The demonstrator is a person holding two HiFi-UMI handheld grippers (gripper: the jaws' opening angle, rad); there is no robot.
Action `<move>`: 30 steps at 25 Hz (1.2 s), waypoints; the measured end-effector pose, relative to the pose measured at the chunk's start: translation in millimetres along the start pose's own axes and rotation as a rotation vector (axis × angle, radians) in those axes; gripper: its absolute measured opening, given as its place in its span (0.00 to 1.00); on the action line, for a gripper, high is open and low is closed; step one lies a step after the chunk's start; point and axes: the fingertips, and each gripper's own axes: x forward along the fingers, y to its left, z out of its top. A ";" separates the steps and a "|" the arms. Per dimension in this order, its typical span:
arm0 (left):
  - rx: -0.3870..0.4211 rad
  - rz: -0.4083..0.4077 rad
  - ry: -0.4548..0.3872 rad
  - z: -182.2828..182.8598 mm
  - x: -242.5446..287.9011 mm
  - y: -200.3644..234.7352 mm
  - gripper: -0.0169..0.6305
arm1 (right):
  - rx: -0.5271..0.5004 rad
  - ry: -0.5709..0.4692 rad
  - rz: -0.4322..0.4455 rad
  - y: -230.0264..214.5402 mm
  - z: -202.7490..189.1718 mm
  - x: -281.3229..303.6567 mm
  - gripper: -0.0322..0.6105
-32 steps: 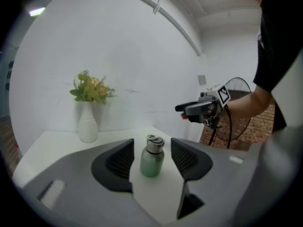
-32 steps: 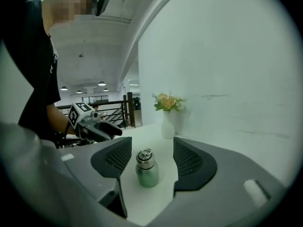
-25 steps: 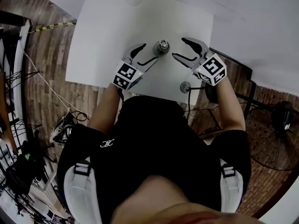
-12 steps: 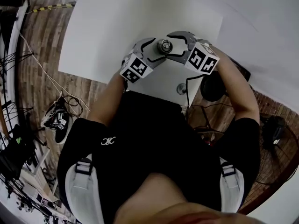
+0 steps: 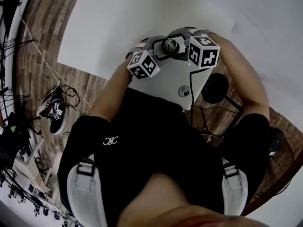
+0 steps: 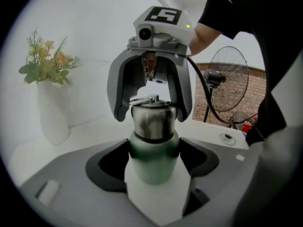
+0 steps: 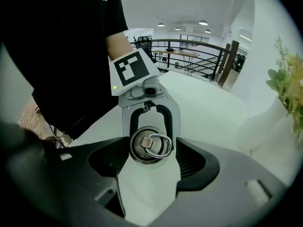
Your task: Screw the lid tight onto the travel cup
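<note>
Now the left tool (image 6: 152,174), jaws just narrowing a touch, stands apart around the travel cup (image 6: 150,148); right tool (image 7: 150,163) gapes round the lid (image 7: 150,144).

Little room is left round the travel cup (image 5: 171,45): the left hand-held gripper (image 6: 152,148) takes up both flanks of its body, the cup between jaws that have just been closing slightly and stand just beside it, while the right hand-held gripper (image 6: 152,113) arches over the lid (image 7: 150,144) from the opposite side, jaws apart with a slim gap at each flank. Past the cup the tabletop (image 5: 109,27) is open as far as a white vase (image 6: 52,119) of flowers, well apart. On the person's side of the cup, a small round fitting (image 5: 183,91) and a black cable (image 5: 191,79) lie near the tabletop's edge
</note>
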 end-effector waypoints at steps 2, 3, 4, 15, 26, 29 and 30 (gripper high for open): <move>0.011 -0.011 -0.007 -1.0 -1.6 -0.9 0.63 | -0.017 0.013 0.025 1.1 1.3 2.1 0.49; 0.016 -0.015 -0.010 -0.5 -3.2 -1.0 0.63 | -0.024 0.022 0.038 1.7 2.6 2.4 0.49; 0.023 -0.019 -0.011 0.6 -5.2 -0.3 0.63 | -0.032 0.032 0.051 1.8 4.4 2.3 0.49; 0.055 -0.048 -0.020 -8.3 -7.4 -2.9 0.63 | 0.037 -0.161 -0.008 6.6 11.1 13.2 0.47; 0.010 -0.039 -0.028 -9.0 -6.5 -2.3 0.63 | 0.588 -0.664 -0.522 -16.7 15.8 -7.0 0.47; 0.001 -0.026 -0.028 -9.7 -6.2 -2.0 0.63 | 0.708 -0.718 -0.682 -19.1 11.6 -9.9 0.47; -0.002 -0.021 -0.028 -9.9 -5.8 -2.6 0.63 | 0.751 -0.732 -0.738 -19.0 9.6 -11.0 0.47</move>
